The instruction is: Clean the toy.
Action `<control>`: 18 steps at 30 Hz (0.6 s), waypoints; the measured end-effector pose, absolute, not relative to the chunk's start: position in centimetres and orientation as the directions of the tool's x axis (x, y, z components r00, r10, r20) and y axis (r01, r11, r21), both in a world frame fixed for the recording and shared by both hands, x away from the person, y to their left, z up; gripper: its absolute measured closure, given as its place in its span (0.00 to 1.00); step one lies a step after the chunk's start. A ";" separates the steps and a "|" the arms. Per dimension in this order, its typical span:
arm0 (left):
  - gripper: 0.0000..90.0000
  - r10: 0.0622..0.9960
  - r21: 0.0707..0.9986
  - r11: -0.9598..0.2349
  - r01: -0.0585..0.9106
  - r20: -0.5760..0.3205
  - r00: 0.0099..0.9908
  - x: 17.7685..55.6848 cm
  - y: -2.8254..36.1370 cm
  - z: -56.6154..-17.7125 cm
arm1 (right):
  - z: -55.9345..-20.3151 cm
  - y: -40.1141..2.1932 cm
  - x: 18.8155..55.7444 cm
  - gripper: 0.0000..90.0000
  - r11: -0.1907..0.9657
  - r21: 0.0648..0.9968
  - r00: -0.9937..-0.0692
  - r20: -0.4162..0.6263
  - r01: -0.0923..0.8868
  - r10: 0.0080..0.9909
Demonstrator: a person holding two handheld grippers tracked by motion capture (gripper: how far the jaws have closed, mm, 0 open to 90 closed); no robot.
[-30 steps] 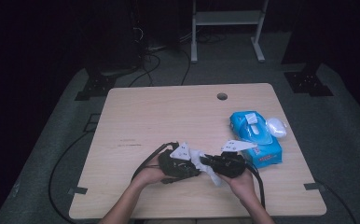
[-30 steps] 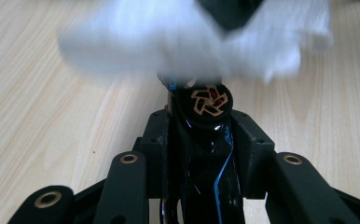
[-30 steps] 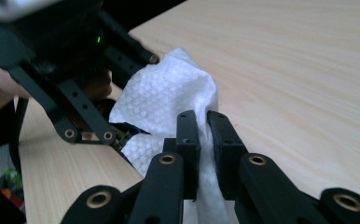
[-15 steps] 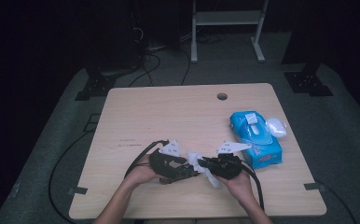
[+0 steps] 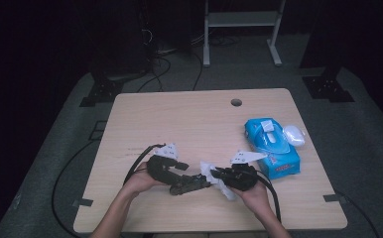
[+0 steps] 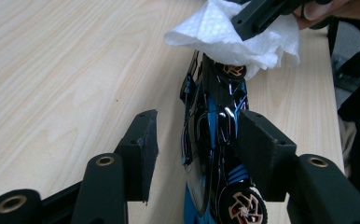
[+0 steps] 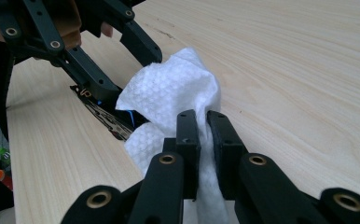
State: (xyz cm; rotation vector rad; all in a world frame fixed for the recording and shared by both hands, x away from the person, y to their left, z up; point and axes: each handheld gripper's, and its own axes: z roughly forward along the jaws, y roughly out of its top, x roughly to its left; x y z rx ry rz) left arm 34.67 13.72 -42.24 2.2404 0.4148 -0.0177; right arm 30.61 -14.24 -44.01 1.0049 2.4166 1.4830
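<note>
Wiping a toy car (image 6: 213, 140) w/ a white tissue (image 7: 169, 100) — that's the job in hand, and you look mid-way thru it. Landmark = the blue tissue pack (image 5: 271, 147) on the worktop (image 5: 189, 119).

Car: sits well to the near-left of the pack, close to your edge of the worktop, lying on its side w/ orange-rimmed wheels showing in the left gripper view. Black/blue glossy body.

Left gripper (image 6: 194, 144): jaws stand apart w/ the car between them; one jaw is against the body, the other has a gap on its side. So it steadies the car rather than clamps it hard, as far as I can tell.

Right gripper (image 7: 204, 135): jaws together, clamped on a bunched fold of the tissue. It's between the car and the pack, nearer the car.

Tissue: draped over the car's far end in the left gripper view, touching it around one wheel. Rest of the body is bare.

Progress, my read: tissue pulled and gripped = done; car picked out and held = done; wipe underway at one end only. Left to do: run the tissue along the rest of the body, prob. turn the car for the other side, then put both down. Can't tell if any dirt is on the car, too glossy/dark.

A small white item (image 5: 293, 134) sits just beside the pack, far-right side.
</note>
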 end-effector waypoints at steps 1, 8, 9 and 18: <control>0.53 0.291 0.747 -0.592 0.304 -0.154 0.944 34.7 13.7 -42.3 | -44.0 -14.2 30.6 0.92 0.294 0.833 -0.769 0.221 0.469 0.600; 0.50 0.294 0.747 -0.585 0.317 -0.169 0.941 34.8 13.7 -42.5 | -43.9 -14.3 30.5 0.92 0.301 0.830 -0.770 0.219 0.470 0.600; 0.50 0.295 0.747 -0.584 0.318 -0.170 0.940 34.9 13.7 -42.5 | -43.9 -14.2 30.6 0.92 0.302 0.829 -0.769 0.218 0.471 0.601; 0.49 0.293 0.760 -0.558 0.332 -0.194 0.936 35.0 14.2 -42.9 | -42.6 -13.0 30.2 0.92 0.315 0.845 -0.795 0.191 0.431 0.576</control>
